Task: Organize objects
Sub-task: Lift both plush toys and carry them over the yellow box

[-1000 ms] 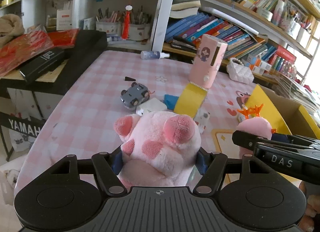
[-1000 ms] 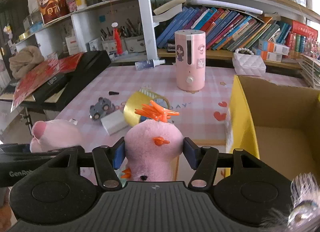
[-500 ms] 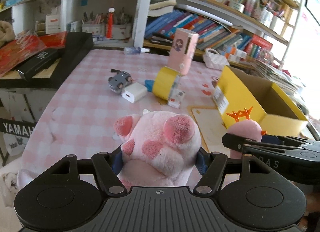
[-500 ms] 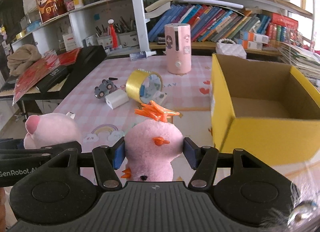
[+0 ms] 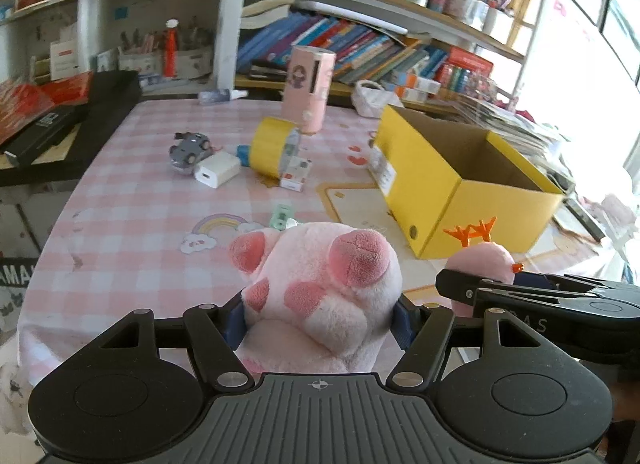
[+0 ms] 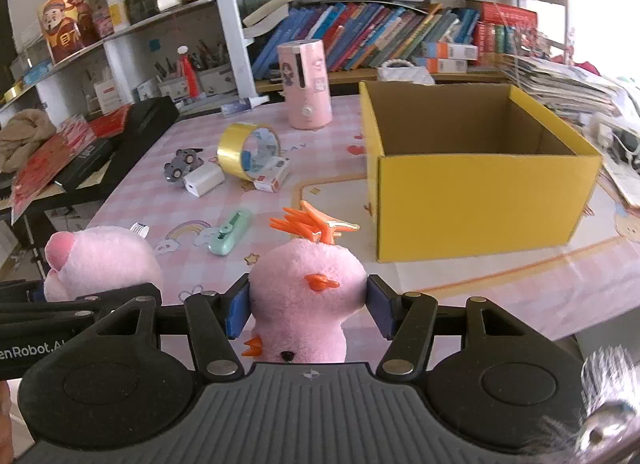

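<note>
My left gripper is shut on a pink plush pig, held above the near table edge. My right gripper is shut on a pink plush chick with an orange crest. The chick also shows at the right of the left wrist view, and the pig at the left of the right wrist view. An open yellow cardboard box stands on the table ahead to the right, its visible inside bare; it also shows in the left wrist view.
On the pink checked table lie a yellow tape roll, a white charger, a grey toy car, a small red-white box, a mint green item and a pink cylinder. Bookshelves stand behind.
Both grippers have pulled back and risen from the table with their toys still held. The yellow box and the table items now look farther away and lower in view.
</note>
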`<state>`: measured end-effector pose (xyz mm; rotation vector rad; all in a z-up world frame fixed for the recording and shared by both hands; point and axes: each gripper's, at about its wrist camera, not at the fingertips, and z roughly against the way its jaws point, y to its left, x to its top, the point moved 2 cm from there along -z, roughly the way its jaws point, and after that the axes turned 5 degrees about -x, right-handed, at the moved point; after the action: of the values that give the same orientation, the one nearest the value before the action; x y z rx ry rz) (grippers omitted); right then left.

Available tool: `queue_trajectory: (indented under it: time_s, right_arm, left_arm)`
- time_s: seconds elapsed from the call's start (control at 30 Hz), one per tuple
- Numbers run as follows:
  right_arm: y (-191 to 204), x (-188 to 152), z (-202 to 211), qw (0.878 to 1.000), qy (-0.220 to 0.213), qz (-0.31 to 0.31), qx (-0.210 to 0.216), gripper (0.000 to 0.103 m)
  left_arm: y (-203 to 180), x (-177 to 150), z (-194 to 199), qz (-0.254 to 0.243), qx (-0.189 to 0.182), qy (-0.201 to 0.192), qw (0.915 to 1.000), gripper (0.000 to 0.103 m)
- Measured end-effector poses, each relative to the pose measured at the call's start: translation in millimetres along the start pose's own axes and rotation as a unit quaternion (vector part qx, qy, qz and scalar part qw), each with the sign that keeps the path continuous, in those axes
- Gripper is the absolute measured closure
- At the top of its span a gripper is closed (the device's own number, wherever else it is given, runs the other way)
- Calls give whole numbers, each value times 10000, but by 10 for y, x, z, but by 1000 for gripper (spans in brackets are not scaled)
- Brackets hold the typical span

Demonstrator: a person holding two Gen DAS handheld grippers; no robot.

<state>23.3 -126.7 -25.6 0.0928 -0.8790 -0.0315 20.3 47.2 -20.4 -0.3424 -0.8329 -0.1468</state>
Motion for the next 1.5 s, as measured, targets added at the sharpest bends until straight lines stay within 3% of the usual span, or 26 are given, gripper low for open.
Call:
queue_trajectory:
  time_s: [0.5, 0.97, 1.5]
  right_arm:
    - [-289, -299, 295, 9969, 84, -511, -591, 46]
    - [-673, -485, 497, 9874, 180, -1024, -1193, 46]
    - [-858, -485, 499, 9843, 196, -1161, -1316, 46]
  left_arm:
    - [-359, -114, -75, -514, -576, 255, 9967, 35]
    - [-761, -166, -240, -971, -1146, 499, 9874, 35]
    - [-923, -118, -330, -1115, -1239, 498, 9847, 35]
